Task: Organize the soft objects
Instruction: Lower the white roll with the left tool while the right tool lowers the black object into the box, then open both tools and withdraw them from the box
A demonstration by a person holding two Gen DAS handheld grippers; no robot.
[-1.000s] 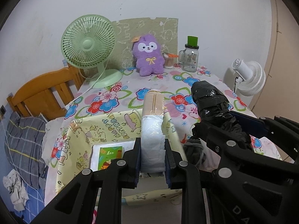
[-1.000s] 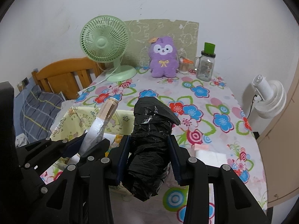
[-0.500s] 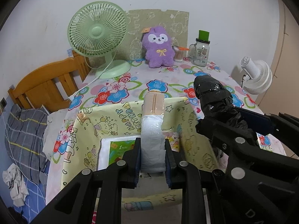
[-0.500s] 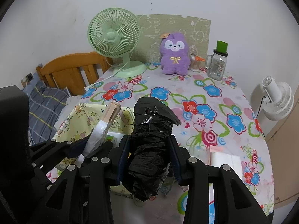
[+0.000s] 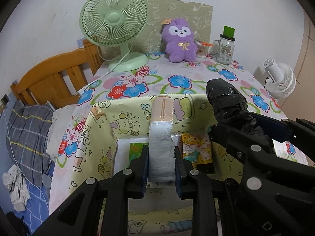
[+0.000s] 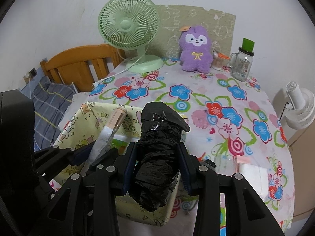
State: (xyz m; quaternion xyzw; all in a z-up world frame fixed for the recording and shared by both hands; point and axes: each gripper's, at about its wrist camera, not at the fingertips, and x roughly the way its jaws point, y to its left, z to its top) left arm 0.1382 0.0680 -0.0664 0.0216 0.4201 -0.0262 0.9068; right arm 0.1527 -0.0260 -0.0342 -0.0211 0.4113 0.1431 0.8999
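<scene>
Both grippers angled down over yellow fabric box [image 5: 102, 137]. Left gripper [image 5: 161, 158] clamps white-and-pink roll [image 5: 160, 137]; right gripper [image 6: 157, 169] clamps black bundle [image 6: 157, 149]. Only left view shows packets [image 5: 194, 147] inside.

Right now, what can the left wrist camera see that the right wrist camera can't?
Only the left wrist view looks down into the yellow cartoon-print fabric box, showing a packet with cartoon animals and a crumpled white cloth by the bed.

Only the right wrist view shows a pale pink and white packet lying on the flowered tablecloth.

Both show the green desk fan, the purple plush toy, the left gripper holding a white tissue pack, and the right gripper holding a black plastic bundle.
</scene>
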